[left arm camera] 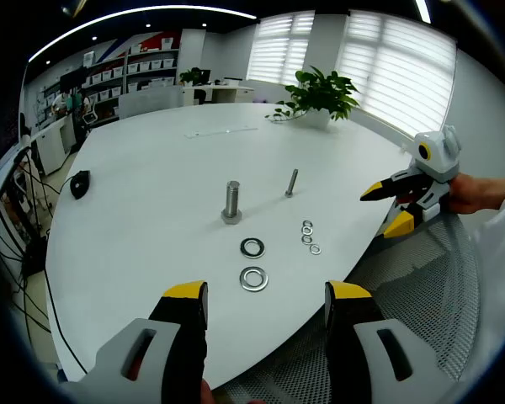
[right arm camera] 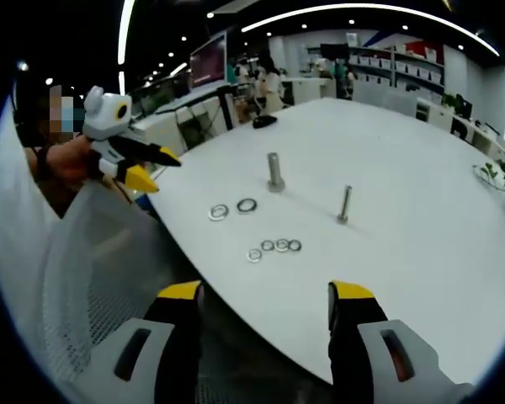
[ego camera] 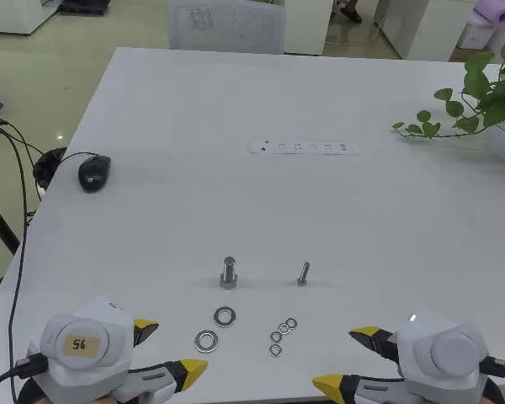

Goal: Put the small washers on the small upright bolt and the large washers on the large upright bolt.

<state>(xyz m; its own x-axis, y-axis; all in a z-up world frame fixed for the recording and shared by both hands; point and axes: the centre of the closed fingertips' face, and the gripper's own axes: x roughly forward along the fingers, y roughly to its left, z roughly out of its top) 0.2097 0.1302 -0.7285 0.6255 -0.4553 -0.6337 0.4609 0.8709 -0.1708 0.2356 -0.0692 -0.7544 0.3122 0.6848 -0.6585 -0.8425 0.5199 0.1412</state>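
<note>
White bench (ego camera: pixel 236 101) across nearly the whole head view, with a pale chair (ego camera: pixel 225 25) against its far edge and a leafy potted plant (ego camera: pixel 480 93) at the far right corner. At the near edge, left gripper (ego camera: pixel 170 346) on the left and right gripper (ego camera: pixel 345 358) on the right, well apart from each other, yellow tips angled inward toward the middle. Fingers (left arm camera: pixel 183 337) of the left one spread apart and holding nothing in the left gripper view; fingers (right arm camera: pixel 351 324) of the right one likewise spread and holding nothing in the right gripper view. Black mouse (ego camera: pixel 93 172) near the left edge of the bench, well away from the work, cable trailing off to the left. White power strip (ego camera: pixel 303 147) flat on the bench toward the far middle. Large bolt (ego camera: pixel 228 273) upright on its head in the near middle of the bench. Small bolt (ego camera: pixel 303 273) upright to its right, in line with it but apart. Two large washers (ego camera: pixel 225 316) flat on the bench just nearer than the large bolt, side by side on a slant, close together, touching neither bolt. Four small washers (ego camera: pixel 284 328) flat in a short curved row nearer than the small bolt and slightly left of it, packed close, between the large washers and the right gripper.
</note>
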